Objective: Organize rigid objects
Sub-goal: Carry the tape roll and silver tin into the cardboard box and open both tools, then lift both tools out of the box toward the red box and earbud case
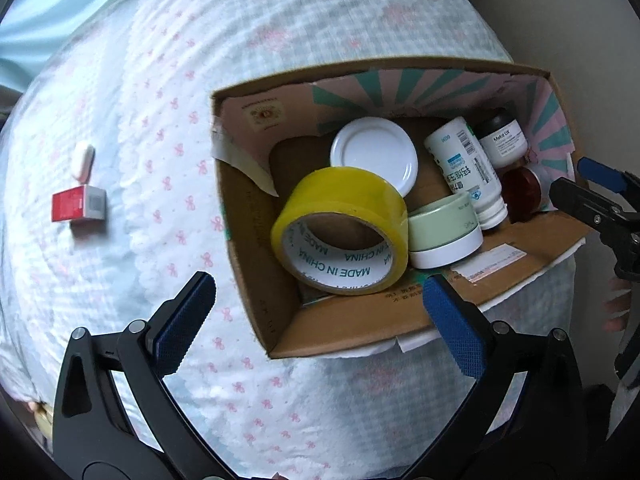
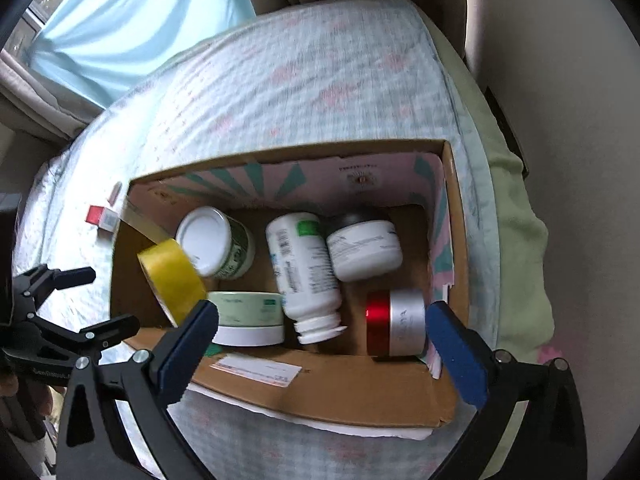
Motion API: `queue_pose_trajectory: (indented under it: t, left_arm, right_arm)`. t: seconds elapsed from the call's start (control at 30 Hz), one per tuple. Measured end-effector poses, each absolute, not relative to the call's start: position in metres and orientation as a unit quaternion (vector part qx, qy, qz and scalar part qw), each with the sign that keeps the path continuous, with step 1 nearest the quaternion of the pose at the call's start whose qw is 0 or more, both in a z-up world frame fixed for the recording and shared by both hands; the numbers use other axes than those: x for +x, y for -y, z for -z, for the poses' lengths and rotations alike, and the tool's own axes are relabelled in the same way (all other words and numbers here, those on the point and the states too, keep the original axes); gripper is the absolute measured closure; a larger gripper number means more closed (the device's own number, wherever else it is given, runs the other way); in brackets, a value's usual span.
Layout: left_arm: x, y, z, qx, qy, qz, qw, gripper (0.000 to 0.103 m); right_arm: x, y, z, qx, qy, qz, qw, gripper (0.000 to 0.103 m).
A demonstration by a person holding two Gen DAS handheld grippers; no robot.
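An open cardboard box [image 1: 340,336] [image 2: 340,384] sits on a bed. Inside lie a yellow tape roll [image 1: 340,200] [image 2: 172,276], a white-lidded jar [image 1: 374,156], a white bottle [image 1: 468,172] on its side, a pale green tin [image 1: 444,232], a dark-lidded jar [image 1: 504,140] and a red and silver jar [image 2: 396,320]. My left gripper [image 1: 320,322] hovers open over the box's near left corner, holding nothing. At the box's right end my right gripper [image 2: 322,352] stands open and empty above the front wall.
On the bedspread left of the box lie a small red and white carton [image 1: 78,208] and a small white oblong object [image 1: 83,162]. A light blue curtain [image 2: 120,20] hangs behind the bed. A wall [image 2: 560,160] runs close on the right.
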State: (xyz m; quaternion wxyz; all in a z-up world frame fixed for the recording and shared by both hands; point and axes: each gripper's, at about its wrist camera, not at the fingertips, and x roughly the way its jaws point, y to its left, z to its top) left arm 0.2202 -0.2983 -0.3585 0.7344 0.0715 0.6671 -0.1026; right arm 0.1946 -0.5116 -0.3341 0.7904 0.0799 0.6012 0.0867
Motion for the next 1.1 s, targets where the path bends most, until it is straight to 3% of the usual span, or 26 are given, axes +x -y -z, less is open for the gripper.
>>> queue_pose_trajectory:
  t: [0.47,1.1]
  left_arm:
    - [0.204,0.268,0.298,0.049,-0.631,0.096,0.768,0.000]
    - [0.148,0.102,0.220,0.004,-0.575,0.057,0.816,0.000]
  right_arm:
    - [0.180,0.493,0.282,0.031,-0.597,-0.076,0.798,0.000]
    - [0.127,0.372,0.192,-0.030,-0.543,-0.072,0.836,0.000]
